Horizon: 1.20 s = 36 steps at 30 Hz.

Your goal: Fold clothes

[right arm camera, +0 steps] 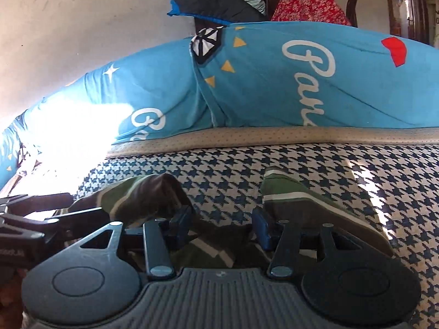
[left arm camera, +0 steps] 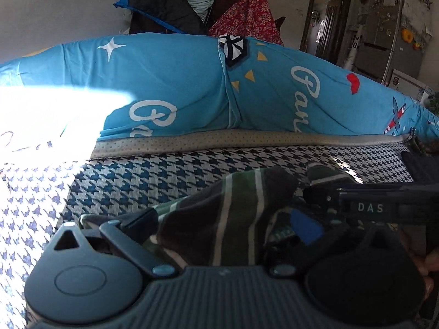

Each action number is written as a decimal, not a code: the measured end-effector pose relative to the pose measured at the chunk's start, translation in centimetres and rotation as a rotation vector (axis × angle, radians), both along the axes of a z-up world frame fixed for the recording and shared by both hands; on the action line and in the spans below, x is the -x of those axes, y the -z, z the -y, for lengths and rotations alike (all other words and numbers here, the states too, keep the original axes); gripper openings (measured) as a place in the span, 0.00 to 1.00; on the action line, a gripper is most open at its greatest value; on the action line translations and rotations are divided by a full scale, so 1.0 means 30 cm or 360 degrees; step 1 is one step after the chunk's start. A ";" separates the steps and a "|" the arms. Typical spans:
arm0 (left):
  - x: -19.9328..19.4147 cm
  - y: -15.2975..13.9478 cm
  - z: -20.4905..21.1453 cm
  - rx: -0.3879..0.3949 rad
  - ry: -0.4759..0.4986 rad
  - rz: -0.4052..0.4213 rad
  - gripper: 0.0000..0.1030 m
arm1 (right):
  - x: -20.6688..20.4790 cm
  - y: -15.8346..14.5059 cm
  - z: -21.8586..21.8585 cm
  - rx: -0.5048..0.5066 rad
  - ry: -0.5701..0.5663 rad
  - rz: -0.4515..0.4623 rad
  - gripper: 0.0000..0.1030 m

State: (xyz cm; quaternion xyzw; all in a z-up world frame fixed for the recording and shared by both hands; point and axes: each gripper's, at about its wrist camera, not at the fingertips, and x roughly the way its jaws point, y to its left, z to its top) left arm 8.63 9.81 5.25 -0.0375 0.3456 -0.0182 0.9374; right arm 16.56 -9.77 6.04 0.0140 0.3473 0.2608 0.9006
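A dark green garment with white stripes lies bunched on the houndstooth bed surface. My left gripper is open, its fingers set wide apart with a hump of the garment between them. In the right wrist view the same garment spreads to both sides. My right gripper is open just above it, blue pads on either side of a striped fold. The two grippers sit close side by side: the right gripper's body shows at the right of the left wrist view.
A blue quilt with white lettering is rolled along the far side of the bed, behind a beige dotted band. Strong sunlight washes out the left side. More bedding is piled at the wall. A fridge stands at the far right.
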 end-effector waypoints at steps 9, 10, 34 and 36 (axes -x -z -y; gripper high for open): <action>-0.021 0.039 -0.111 0.0038 -0.0392 -0.0125 1.00 | -0.049 0.051 -0.044 0.0006 -0.0095 0.0050 0.47; -0.018 0.035 -0.124 0.0020 -0.0446 -0.0120 1.00 | -0.055 0.058 -0.053 0.0015 -0.0120 0.0029 0.47; 0.000 -0.002 -0.273 0.0071 -0.0846 -0.0067 1.00 | 0.023 0.108 -0.141 0.0299 -0.0417 0.0034 0.36; 0.001 -0.007 -0.275 0.0064 -0.0855 -0.0055 1.00 | 0.032 0.111 -0.149 0.0307 -0.0435 0.0060 0.29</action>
